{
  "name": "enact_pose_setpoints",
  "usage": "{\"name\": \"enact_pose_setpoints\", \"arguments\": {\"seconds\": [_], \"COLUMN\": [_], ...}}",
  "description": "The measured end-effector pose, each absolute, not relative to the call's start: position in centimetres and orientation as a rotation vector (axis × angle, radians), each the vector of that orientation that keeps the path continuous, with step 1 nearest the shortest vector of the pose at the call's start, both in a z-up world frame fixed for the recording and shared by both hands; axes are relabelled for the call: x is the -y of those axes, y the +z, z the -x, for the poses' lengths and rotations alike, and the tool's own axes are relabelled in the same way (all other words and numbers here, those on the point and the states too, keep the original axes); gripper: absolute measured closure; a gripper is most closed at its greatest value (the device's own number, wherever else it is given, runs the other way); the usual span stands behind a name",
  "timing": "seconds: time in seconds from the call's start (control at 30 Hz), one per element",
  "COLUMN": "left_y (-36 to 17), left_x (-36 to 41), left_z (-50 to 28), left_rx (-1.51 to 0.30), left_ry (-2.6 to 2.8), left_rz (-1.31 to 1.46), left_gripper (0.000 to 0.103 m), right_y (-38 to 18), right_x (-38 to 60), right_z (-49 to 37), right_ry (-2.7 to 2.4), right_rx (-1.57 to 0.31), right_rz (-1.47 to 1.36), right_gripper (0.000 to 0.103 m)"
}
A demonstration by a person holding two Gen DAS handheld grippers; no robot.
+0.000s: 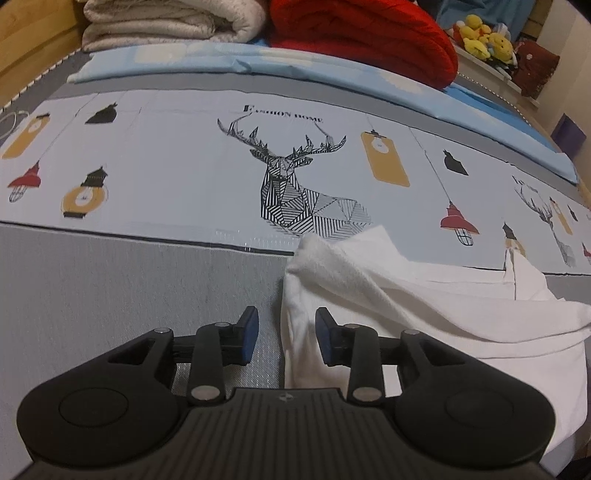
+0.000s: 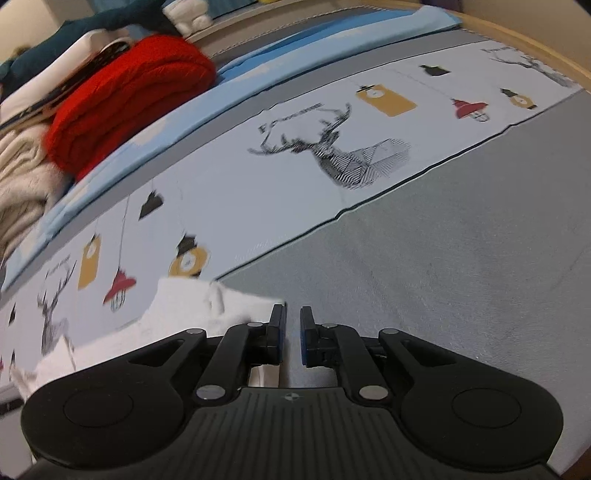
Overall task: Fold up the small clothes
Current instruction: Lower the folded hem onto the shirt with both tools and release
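white garment [image 1: 424, 306] lay rumpled on the bed [image 1: 129, 288], on its grey band and partly over the printed strip with a deer [image 1: 295, 188] and lamps. beyond that strip ran a folded blue sheet [image 1: 177, 62], and along the bed's far edge sat a red blanket [image 1: 365, 37], a cream blanket [image 1: 166, 22] and yellow plush toys [image 1: 484, 37]. left gripper [image 1: 286, 338] hung low over the garment's left edge, jaws wide apart with the edge between them. right gripper [image 2: 291, 332] hung at the garment's right edge [image 2: 207, 306], jaws nearly together with a narrow gap, holding nothing.
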State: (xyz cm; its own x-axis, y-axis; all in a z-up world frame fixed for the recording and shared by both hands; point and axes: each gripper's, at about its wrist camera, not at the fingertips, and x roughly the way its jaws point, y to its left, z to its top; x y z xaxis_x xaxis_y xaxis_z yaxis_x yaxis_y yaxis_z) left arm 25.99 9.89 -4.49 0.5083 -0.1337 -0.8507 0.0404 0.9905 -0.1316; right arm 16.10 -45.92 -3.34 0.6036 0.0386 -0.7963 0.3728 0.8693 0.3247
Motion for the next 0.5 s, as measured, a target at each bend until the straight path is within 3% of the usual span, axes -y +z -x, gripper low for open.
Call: {"name": "enact_pose_setpoints", "arguments": {"seconds": [0.13,0.37,0.5], "left_y": [-5.1,-5.8,-6.4], "left_x": [-9.8,-9.8,-10.1], "left_z": [-26.0,-26.5,-27.2], "left_rx": [-1.080,-1.110,-1.122], "left_ry": [-0.088,-0.064,-0.061], "left_rz": [0.124,0.149,0.177], "left_gripper": [0.063,0.063,0.063], "right_y": [-4.0,-5.4,-5.6], "right_x": [44.9,41.1,40.5], "right_z": [-16.1,-18.1,-19.8], "right_ry": [-0.104,0.001,-0.017], "right_rx": [-0.987,-1.052,-1.023], "right_rz": [-0.408,-0.191,-0.206], "right_gripper": [0.078,0.077,0.077]}}
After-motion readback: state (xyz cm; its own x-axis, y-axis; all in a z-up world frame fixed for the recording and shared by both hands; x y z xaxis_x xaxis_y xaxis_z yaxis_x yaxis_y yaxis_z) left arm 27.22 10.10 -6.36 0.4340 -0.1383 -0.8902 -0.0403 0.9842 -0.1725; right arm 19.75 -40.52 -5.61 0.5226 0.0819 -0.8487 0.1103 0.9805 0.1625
